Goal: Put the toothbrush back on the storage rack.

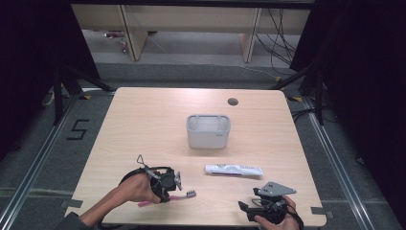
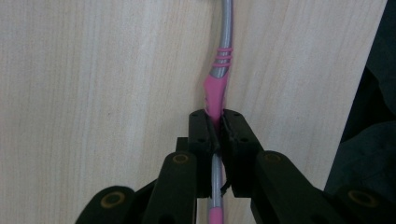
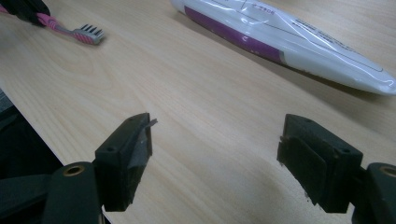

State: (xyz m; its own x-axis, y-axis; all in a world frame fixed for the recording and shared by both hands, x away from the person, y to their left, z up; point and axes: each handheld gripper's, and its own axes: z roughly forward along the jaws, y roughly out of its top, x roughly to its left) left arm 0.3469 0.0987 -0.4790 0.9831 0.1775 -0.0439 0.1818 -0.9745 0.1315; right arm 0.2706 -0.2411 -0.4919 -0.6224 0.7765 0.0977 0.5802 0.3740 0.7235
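Note:
A pink and grey toothbrush [image 1: 184, 195] lies level over the table's front left, its bristled head [image 3: 88, 32] pointing right. My left gripper [image 1: 163, 195] is shut on its handle. In the left gripper view the black pads [image 2: 203, 130] pinch the pink part of the toothbrush [image 2: 218, 79], and the grey neck runs on ahead. A white and purple toothpaste tube [image 1: 234, 169] lies flat right of centre. My right gripper [image 1: 249, 199] rests near the front right edge. Its jaws stand wide apart over bare wood, with the right gripper [image 3: 215, 144] short of the toothpaste tube [image 3: 289, 42].
A grey rectangular holder [image 1: 208, 131] stands upright at mid-table, behind the tube. A round cable hole [image 1: 232, 101] sits near the far edge. The wooden table [image 1: 143, 124] is bare on its left half. Dark floor and desk legs lie beyond.

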